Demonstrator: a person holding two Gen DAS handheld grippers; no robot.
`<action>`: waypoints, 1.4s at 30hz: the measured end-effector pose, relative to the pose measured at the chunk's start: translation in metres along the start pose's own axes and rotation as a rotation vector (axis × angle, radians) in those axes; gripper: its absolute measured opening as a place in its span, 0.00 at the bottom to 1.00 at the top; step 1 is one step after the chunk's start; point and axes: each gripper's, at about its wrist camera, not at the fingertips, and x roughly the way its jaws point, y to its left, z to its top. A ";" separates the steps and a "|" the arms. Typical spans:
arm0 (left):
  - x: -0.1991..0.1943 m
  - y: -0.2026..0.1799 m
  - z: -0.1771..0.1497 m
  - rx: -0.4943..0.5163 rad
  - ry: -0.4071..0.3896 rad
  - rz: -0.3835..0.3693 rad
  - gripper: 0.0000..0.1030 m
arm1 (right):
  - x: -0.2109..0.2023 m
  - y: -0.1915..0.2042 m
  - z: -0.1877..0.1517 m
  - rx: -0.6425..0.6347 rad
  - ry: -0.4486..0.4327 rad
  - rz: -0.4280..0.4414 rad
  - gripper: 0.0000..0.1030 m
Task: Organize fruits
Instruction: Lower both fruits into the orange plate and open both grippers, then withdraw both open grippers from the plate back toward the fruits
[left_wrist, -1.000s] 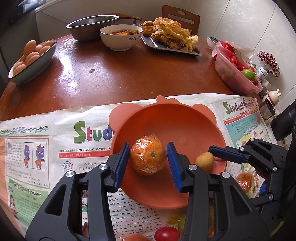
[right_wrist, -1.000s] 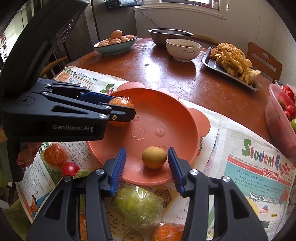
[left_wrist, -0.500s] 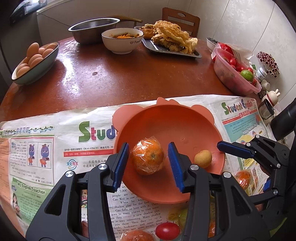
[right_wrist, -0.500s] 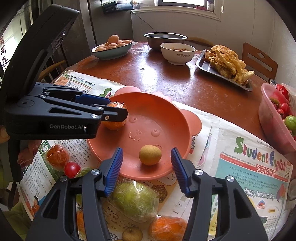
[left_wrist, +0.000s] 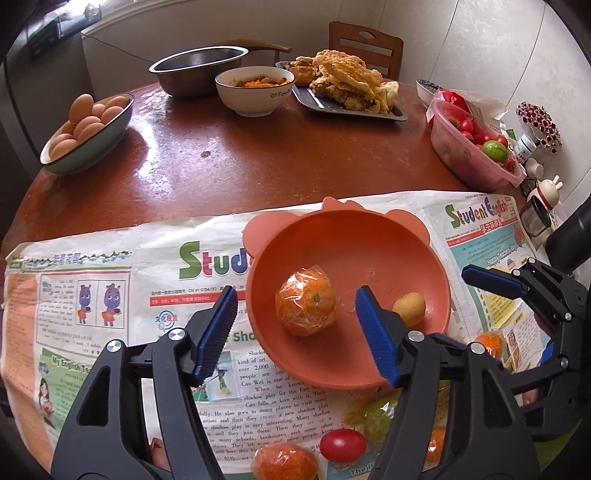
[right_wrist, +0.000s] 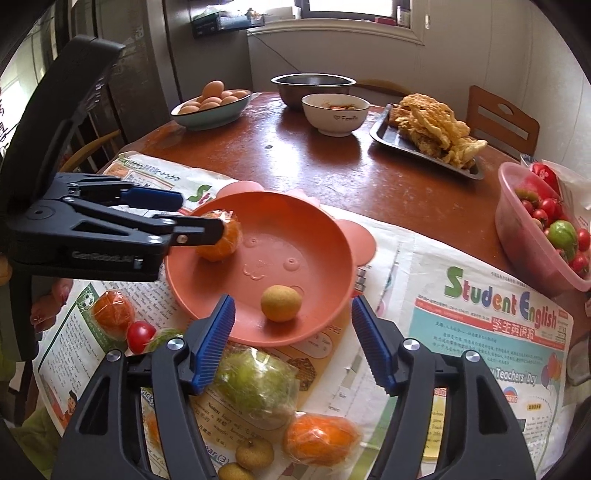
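A salmon bear-eared plate (left_wrist: 351, 236) lies on newspaper. On it rest a plastic-wrapped orange (left_wrist: 306, 308) and a small yellow fruit (left_wrist: 409, 308). My left gripper (left_wrist: 295, 291) straddles the orange with its jaws opening; both blue pads stand clear of it. In the right wrist view my right gripper (right_wrist: 292, 300) straddles the yellow fruit (right_wrist: 280, 302), jaws opening too, pads not touching it. The left gripper (right_wrist: 199, 216) reaches in from the left over the orange (right_wrist: 225, 243). One blue finger (left_wrist: 491, 282) of the right gripper shows in the left wrist view.
Loose on the newspaper (right_wrist: 480, 332) near me lie a wrapped green fruit (right_wrist: 258, 384), wrapped oranges (right_wrist: 321, 439), a red tomato (right_wrist: 140, 334) and small brown fruits (right_wrist: 255, 454). A pink tub of tomatoes (right_wrist: 517, 221) stands right; egg bowl (right_wrist: 210, 110), bowls and a food tray behind.
Both grippers' jaws have spread wider. The left pads have come away from the wrapped orange, which stays on the plate. The yellow fruit has not moved.
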 end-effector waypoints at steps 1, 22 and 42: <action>-0.002 0.000 -0.001 0.000 -0.005 0.001 0.59 | -0.001 -0.002 -0.001 0.005 -0.002 -0.004 0.64; -0.061 0.013 -0.017 -0.063 -0.131 0.038 0.89 | -0.041 -0.016 -0.002 0.064 -0.076 -0.058 0.82; -0.080 0.014 -0.044 -0.091 -0.152 0.055 0.91 | -0.079 -0.011 -0.019 0.095 -0.138 -0.112 0.90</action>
